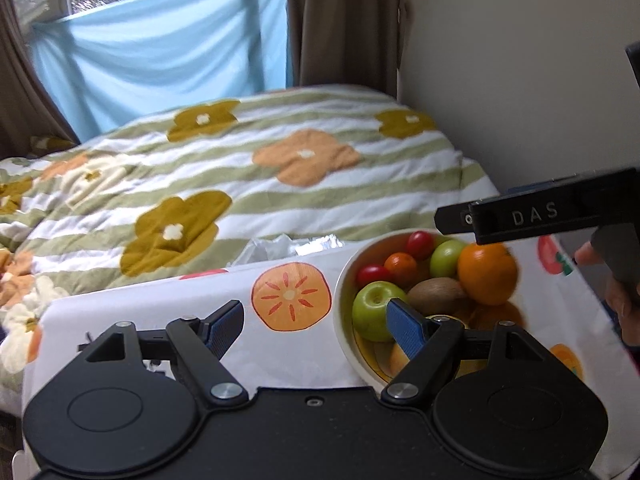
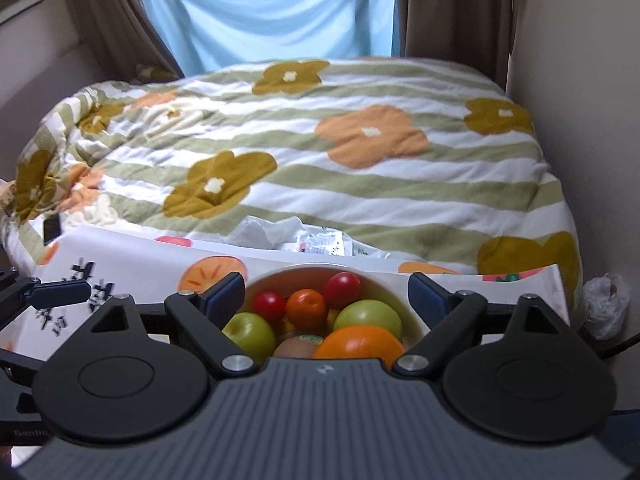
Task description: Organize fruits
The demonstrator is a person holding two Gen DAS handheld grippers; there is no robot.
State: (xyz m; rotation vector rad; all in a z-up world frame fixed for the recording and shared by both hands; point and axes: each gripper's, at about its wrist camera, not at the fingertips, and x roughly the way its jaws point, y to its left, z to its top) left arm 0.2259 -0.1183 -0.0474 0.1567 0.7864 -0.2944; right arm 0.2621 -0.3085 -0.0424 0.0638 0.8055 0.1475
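A white bowl (image 1: 343,280) of fruit stands on a fruit-print tablecloth (image 1: 224,288). It holds a large orange (image 1: 486,274), green apples (image 1: 370,310), a kiwi (image 1: 436,296), a small orange (image 1: 400,264) and red tomatoes (image 1: 420,242). My left gripper (image 1: 316,322) is open and empty, its right finger at the bowl's near side. In the right wrist view my right gripper (image 2: 326,292) is open and empty, straddling the bowl (image 2: 272,274) above the orange (image 2: 358,342) and apples (image 2: 250,334). The right gripper's body (image 1: 532,216) hangs over the bowl in the left wrist view.
A bed with a flowered striped quilt (image 1: 240,168) lies right behind the table. Crumpled plastic and packets (image 2: 304,236) lie at the table's far edge. A wall (image 1: 520,80) is on the right, curtains (image 2: 452,8) behind. A plastic bag (image 2: 606,304) sits at the right.
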